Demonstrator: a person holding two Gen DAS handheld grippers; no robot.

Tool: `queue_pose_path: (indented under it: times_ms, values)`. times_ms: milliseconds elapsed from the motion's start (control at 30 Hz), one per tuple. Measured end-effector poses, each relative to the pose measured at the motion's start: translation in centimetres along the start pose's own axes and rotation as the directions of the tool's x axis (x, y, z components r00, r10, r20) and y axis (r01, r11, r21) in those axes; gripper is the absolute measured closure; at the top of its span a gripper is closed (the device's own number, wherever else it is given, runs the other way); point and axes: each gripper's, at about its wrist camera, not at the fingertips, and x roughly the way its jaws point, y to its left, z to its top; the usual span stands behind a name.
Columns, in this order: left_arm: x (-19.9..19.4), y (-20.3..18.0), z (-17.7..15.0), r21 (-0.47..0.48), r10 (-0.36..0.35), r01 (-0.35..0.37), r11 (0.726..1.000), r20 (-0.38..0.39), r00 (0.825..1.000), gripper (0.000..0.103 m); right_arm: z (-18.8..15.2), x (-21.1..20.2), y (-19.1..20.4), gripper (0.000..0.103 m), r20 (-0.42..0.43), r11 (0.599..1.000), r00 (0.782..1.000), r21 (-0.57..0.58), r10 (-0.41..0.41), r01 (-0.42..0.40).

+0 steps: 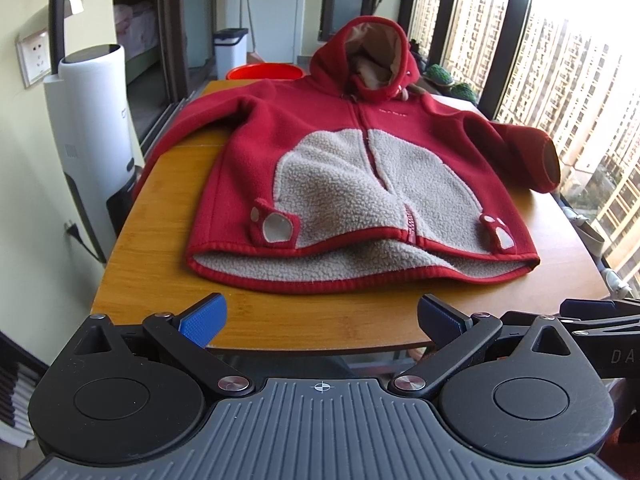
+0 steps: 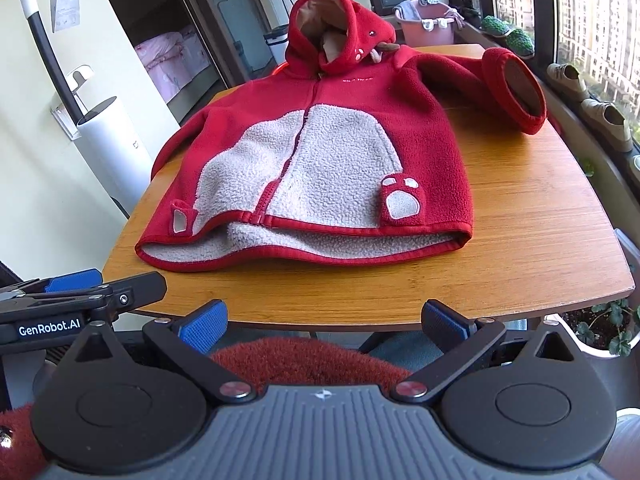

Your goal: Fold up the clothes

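Note:
A small red fleece hooded jacket (image 1: 320, 152) with a beige fuzzy front panel lies front up on the wooden table (image 1: 168, 264), hem toward me, hood at the far end. Its right sleeve (image 1: 536, 152) bends out toward the window; the left sleeve drapes over the table's left edge. My left gripper (image 1: 322, 322) hovers open at the near table edge, short of the hem, nothing between its blue pads. In the right wrist view the same jacket (image 2: 340, 152) lies on the table (image 2: 532, 248), and my right gripper (image 2: 324, 324) is open just before the near edge. The left gripper (image 2: 72, 280) shows at that view's left.
A white cylindrical appliance (image 1: 94, 120) stands left of the table. A red basin (image 1: 264, 71) and a white bin (image 1: 230, 50) sit behind it. Windows, shoes (image 2: 600, 116) and a potted plant (image 2: 600, 326) line the right side. A red fuzzy surface (image 2: 304, 360) lies under my right gripper.

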Motion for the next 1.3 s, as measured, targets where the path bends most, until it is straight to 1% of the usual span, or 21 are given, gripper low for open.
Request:
queue_pose_path:
  times_ms: [400, 500, 633, 700, 833, 967, 1300]
  values:
    - [-0.3, -0.1, -0.4, -0.008, -0.012, 0.012, 1.0, -0.002, 1.0, 0.0, -1.2, 0.5, 0.2, 0.0, -0.006, 1.0, 1.0, 0.011, 0.009, -0.009]
    - [0.1, 0.1, 0.0, -0.018, -0.013, 0.012, 1.0, -0.009, 1.0, 0.0, -0.7, 0.6, 0.1, 0.0, -0.012, 1.0, 1.0, 0.014, 0.013, -0.013]
    - [0.0, 0.2, -0.1, -0.02, -0.011, 0.011, 1.0, -0.007, 1.0, 0.0, -1.4, 0.4, 0.2, 0.0, 0.002, 1.0, 1.0, 0.015, 0.013, -0.013]
    - [0.0, 0.2, -0.1, -0.02, -0.011, 0.011, 1.0, -0.006, 1.0, 0.0, -0.7, 0.3, 0.1, 0.0, -0.005, 1.0, 1.0, 0.015, 0.015, -0.015]
    - [-0.1, 0.1, -0.2, -0.017, -0.01, 0.01, 1.0, -0.004, 1.0, 0.0, -1.1, 0.1, 0.1, 0.0, -0.001, 1.0, 1.0, 0.014, 0.015, -0.015]
    - [-0.1, 0.1, -0.2, -0.016, -0.008, 0.008, 1.0, -0.003, 1.0, 0.0, -0.5, 0.2, 0.1, 0.0, -0.008, 1.0, 1.0, 0.013, 0.016, -0.016]
    - [0.0, 0.0, -0.1, -0.01, -0.015, 0.015, 1.0, -0.007, 1.0, 0.0, -0.5, 0.2, 0.1, 0.0, -0.014, 1.0, 1.0, 0.011, 0.011, -0.011]
